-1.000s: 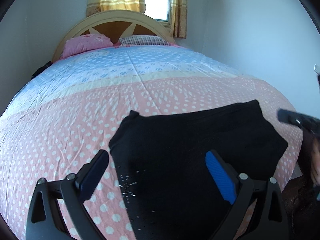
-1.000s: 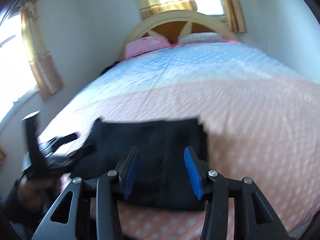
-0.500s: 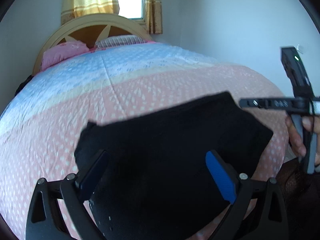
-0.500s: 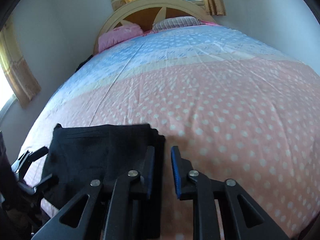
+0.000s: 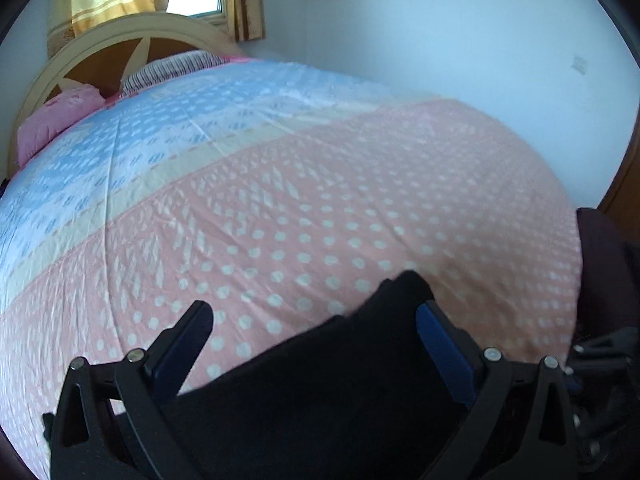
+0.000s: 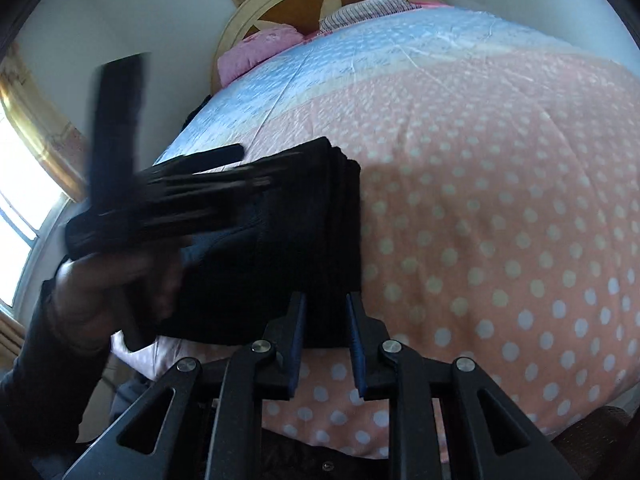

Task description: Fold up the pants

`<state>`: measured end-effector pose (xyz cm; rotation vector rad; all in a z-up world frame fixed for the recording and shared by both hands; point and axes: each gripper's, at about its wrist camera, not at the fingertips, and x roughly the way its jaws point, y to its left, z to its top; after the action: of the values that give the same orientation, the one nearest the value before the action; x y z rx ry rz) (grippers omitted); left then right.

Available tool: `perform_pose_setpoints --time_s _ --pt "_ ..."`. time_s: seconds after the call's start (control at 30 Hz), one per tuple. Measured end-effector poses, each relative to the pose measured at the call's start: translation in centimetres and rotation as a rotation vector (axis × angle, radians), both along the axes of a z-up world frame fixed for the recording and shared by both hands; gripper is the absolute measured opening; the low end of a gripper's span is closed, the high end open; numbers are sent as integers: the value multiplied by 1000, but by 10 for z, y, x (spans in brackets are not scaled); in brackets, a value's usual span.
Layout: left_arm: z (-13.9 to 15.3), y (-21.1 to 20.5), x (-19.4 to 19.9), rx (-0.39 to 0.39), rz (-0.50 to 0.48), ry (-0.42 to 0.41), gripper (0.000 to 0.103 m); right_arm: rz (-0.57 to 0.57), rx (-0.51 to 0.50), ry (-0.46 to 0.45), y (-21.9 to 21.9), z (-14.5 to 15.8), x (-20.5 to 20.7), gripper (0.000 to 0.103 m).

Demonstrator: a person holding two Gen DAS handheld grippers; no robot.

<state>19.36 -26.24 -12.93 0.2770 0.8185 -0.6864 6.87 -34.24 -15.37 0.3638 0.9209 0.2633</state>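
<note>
pink dotted bed [image 6: 500,200]: right gripper [image 6: 325,340] clamps folded black pants [image 6: 280,248]; left gripper [image 5: 316,340] spread wide above them.

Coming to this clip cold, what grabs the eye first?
The folded black pants at the near edge of the polka-dot pink bedspread, with the right gripper clamped on their stacked edge. The left gripper hangs wide open above them, its motion-blurred body crossing the right view.

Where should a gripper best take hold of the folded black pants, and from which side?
Grip the stacked fold edge of the black pants, coming from the bed's near edge along the pink bedspread: there the layers lie aligned, so one pinch likely catches all.
</note>
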Motion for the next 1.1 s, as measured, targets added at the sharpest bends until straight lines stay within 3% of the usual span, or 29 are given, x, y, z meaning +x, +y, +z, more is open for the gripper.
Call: perform_pose_setpoints --time_s 0.17,0.23,0.37,0.43,0.47,0.57,0.77,0.83,0.9,0.93,0.97,1.03,1.1 --pt "-16 -15 9 0 -9 94 103 12 -55 25 7 -8 -3 21" --pt "-23 -21 8 21 -21 94 103 22 -78 23 8 -8 -2 21" --pt "-13 -11 5 -18 -6 73 103 20 -64 7 7 -9 -8 22" --pt "1 0 -1 -65 2 50 103 21 -56 -1 5 -9 -8 24" --pt "5 4 -1 -85 6 42 103 19 -62 -2 4 -10 -9 31" --pt "23 31 -16 -121 34 -28 103 6 -69 1 -3 -13 -9 38" --pt "30 128 -29 -81 159 -184 103 -2 -82 -27 -6 -10 -12 43" --pt "17 154 -25 -18 240 -217 103 -3 -97 -33 -3 -9 -14 43" --pt "-9 166 -9 43 266 -134 103 -1 -100 -35 -2 -8 -14 43" --pt "-21 170 1 44 276 -77 103 -2 -98 -33 -3 -8 -12 43" --pt "-29 176 9 -14 286 -17 103 -2 -97 -31 -3 -7 -12 44" --pt "-27 180 9 -73 302 2 103 -18 -139 -45 0 2 -12 44" --pt "-15 181 -3 -98 288 -48 103 -43 -212 -102 4 21 -21 44"
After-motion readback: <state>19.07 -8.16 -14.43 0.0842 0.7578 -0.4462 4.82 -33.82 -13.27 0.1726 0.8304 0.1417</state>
